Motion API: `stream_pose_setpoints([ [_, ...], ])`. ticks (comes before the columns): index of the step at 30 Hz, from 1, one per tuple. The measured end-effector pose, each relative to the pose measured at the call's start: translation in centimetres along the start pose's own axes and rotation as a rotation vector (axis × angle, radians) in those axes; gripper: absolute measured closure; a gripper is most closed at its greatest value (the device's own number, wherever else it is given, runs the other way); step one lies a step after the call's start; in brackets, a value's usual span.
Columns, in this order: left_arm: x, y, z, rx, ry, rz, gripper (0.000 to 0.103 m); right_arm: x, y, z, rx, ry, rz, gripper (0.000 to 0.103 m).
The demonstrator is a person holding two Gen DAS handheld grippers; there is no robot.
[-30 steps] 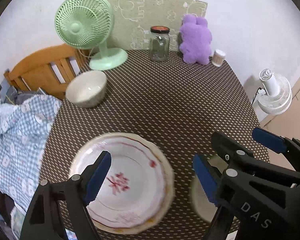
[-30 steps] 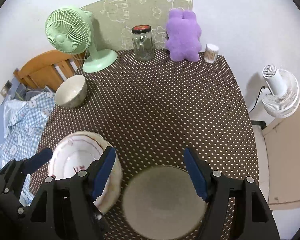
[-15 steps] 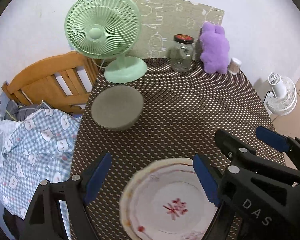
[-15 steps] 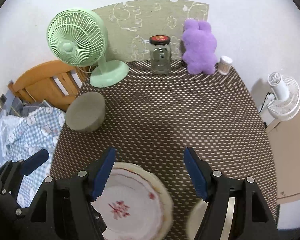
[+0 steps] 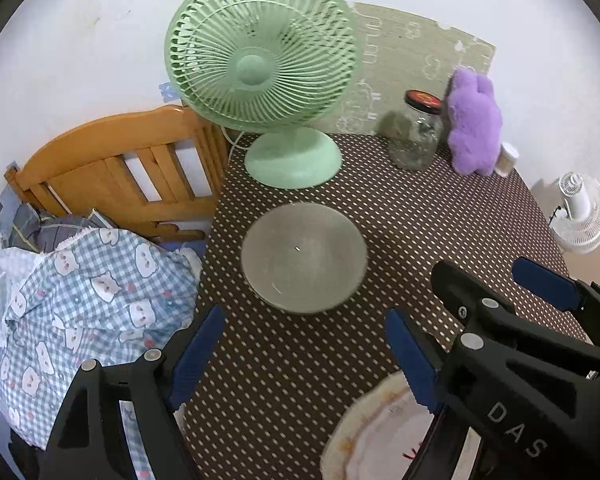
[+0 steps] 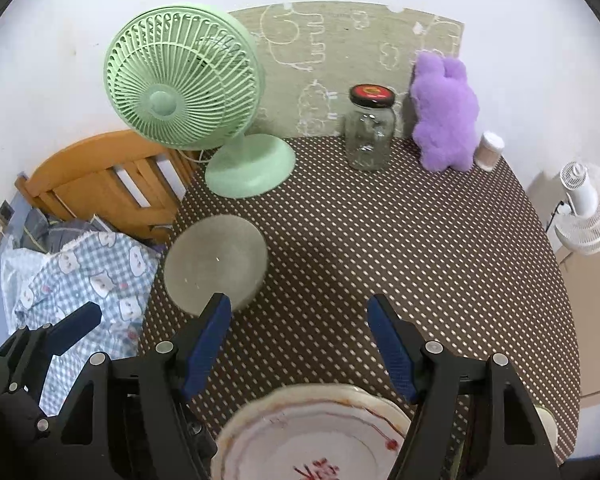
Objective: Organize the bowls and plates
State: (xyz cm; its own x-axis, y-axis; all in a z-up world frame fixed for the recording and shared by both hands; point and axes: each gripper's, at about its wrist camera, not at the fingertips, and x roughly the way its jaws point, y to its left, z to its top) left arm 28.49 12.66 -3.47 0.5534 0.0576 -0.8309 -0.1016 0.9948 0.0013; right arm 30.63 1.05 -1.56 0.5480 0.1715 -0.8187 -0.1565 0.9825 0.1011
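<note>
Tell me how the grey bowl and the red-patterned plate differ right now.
The grey bowl is plain and deep; the plate is shallow, white, with red line work and a wavy rim.
The bowl sits near the green fan, toward the table's left edge; the plate lies at the near edge, under the grippers.
The bowl shows whole; the plate is partly cut off by the frame.
Both rest upright on the dotted tablecloth, untouched.

Glossy plate (image 6: 300, 436); matt bowl (image 5: 304, 258) (blurred); glass jar (image 6: 370, 136).
</note>
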Motion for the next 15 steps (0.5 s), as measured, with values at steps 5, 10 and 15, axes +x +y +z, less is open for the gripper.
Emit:
stream_pose_setpoints([
  [5, 2.1, 1.6, 1.1, 0.006, -0.006, 0.025, 0.023, 2.3, 1.5, 1.1, 0.014, 0.005, -0.004, 0.03],
  [10, 5.3, 3.1, 2.0, -0.026, 0.029, 0.003, 0.03, 5.2, 2.6, 1.9, 0.02, 0.02, -0.016, 0.038],
  [15, 8.2, 3.6, 2.7, -0.022, 0.041, 0.015, 0.033, 8.0, 3.0, 2.5, 0.043, 0.039, -0.032, 0.045],
])
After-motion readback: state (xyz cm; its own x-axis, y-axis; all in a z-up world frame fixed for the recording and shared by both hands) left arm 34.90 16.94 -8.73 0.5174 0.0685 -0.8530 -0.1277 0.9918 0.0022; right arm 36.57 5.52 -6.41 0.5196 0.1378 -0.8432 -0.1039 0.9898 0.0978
